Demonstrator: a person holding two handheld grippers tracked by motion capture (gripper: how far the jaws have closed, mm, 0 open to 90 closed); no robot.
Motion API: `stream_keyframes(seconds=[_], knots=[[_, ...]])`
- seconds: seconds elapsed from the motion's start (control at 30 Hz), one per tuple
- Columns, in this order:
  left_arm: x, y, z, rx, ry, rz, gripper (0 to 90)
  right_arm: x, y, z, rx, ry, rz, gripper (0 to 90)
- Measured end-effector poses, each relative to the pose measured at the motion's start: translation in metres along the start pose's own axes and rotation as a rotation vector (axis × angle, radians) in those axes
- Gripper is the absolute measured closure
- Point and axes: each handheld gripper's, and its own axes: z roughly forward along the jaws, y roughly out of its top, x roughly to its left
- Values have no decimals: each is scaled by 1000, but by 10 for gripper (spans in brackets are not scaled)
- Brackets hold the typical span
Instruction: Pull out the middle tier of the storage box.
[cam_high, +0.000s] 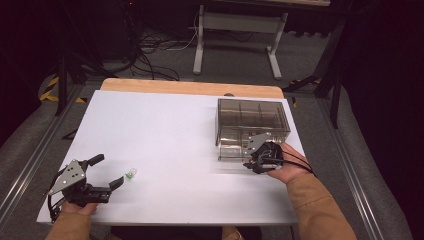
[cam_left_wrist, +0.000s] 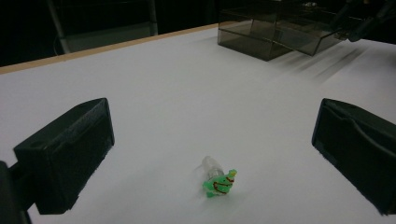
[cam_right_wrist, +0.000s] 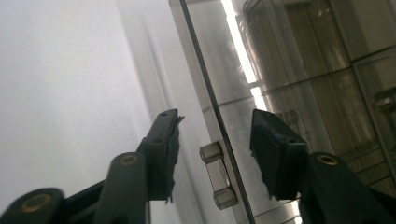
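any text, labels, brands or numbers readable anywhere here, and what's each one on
None: no word, number, label or brand reads in any view.
Green figurine: red lines on it, a pattern, not letters.
Smoky clear box: its walls and small handle bear no print.
Grey plate on the left gripper: holes, no writing.
Right gripper, black jaws: unmarked.
Yellow and black floor stripes: a hazard pattern without words.
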Motion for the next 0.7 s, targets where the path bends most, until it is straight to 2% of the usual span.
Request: stream_keyframes(seconds=[0.03, 0.1, 0.13, 0.17, 0.23, 0.27, 0.3, 0.37, 0.53, 0.7], knots=[[0, 0, 0, 0, 1, 0, 2, 1, 1, -2, -16, -4, 21, 471], [0, 0, 0, -3, 0, 2, 1, 2, 2, -5, -41, -7, 22, 410], [0, 0, -1, -8, -1, -2, 2, 3, 3, -6, -72, -11, 55, 364], [0, 0, -1, -7, -3, -8, 2, 3, 4, -9, -90, -13, 65, 341], [0, 0, -2, -6, -1, -6, 2, 3, 4, -11, -103, -7, 64, 314], [0, 0, -1, -6, -3, -3, 2, 4, 5, -15, -147, -7, 96, 266], [0, 0, -1, -4, -5, -3, 2, 5, 6, -16, -168, -8, 108, 255], [0, 0, -1, -5, -4, -1, 2, 6, 7, -19, -187, -8, 113, 220], [0, 0, -2, -4, -5, -4, 2, 7, 9, -23, -245, -6, 164, 129], [0, 0, -2, -4, -7, -2, 2, 11, 9, -25, -289, -23, 190, 43]])
